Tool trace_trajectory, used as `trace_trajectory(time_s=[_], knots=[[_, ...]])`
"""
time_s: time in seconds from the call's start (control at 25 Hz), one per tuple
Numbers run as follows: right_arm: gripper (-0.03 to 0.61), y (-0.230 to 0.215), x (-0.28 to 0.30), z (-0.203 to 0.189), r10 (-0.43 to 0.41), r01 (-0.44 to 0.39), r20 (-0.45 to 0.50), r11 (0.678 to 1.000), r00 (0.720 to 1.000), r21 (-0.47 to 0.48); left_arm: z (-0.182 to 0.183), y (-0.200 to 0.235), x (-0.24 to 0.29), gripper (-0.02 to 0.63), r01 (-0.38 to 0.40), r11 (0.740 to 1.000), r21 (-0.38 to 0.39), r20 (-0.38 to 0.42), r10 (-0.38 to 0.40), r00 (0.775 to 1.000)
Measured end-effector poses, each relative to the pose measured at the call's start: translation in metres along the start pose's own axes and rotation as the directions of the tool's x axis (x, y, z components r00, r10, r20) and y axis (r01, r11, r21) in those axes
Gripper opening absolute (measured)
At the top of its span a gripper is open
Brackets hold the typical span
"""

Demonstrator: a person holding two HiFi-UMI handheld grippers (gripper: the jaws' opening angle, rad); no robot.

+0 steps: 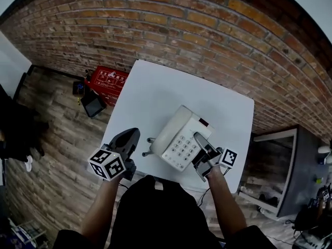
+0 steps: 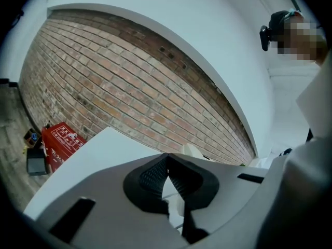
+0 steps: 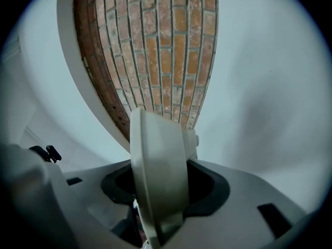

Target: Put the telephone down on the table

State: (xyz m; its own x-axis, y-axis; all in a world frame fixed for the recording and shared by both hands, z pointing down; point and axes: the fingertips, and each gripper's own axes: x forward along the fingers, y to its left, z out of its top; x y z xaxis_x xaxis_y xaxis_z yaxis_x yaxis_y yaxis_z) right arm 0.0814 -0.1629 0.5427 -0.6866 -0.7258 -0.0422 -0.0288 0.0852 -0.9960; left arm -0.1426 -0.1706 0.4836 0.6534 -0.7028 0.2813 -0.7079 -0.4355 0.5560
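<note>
Cream telephone (image 1: 176, 134) sitting clamped between right gripper (image 1: 200, 141) jaws; left gripper (image 1: 133, 135) hovering beside it, jaws meeting, gripping nothing.

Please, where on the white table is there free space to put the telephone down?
The far half of the table, toward the brick wall, is bare. So is the left strip ahead of the left gripper. The near right part is crowded by the telephone, which the right gripper clamps.

Workroom: brick wall (image 1: 171, 14); white table (image 1: 155, 87)
</note>
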Motion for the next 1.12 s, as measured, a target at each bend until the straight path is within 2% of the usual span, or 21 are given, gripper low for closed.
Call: trace_trajectory(time_s=[0.2,0.36,0.84,1.12], knots=[[0.227,-0.013,0.026,-0.006,0.007,-0.007,-0.106,1.000,0.994,-0.003,-0.003,0.005,-0.014,0.014,-0.058,0.998,-0.004,0.020,0.058,0.998],[0.227,-0.028,0.034,-0.007,-0.014,0.014,-0.154,1.000,0.988,-0.001,-0.008,0.005,-0.013,0.014,-0.079,0.997,0.003,0.018,0.079,0.997],[0.227,-0.077,0.032,0.026,-0.127,0.125,-0.197,0.992,0.972,-0.023,-0.022,-0.008,0.013,0.014,-0.065,0.998,0.009,-0.024,0.065,0.998],[0.229,-0.105,0.027,0.041,-0.213,0.210,-0.217,0.977,0.953,-0.035,-0.033,-0.015,0.027,0.014,-0.065,0.998,0.002,-0.045,0.065,0.997]])
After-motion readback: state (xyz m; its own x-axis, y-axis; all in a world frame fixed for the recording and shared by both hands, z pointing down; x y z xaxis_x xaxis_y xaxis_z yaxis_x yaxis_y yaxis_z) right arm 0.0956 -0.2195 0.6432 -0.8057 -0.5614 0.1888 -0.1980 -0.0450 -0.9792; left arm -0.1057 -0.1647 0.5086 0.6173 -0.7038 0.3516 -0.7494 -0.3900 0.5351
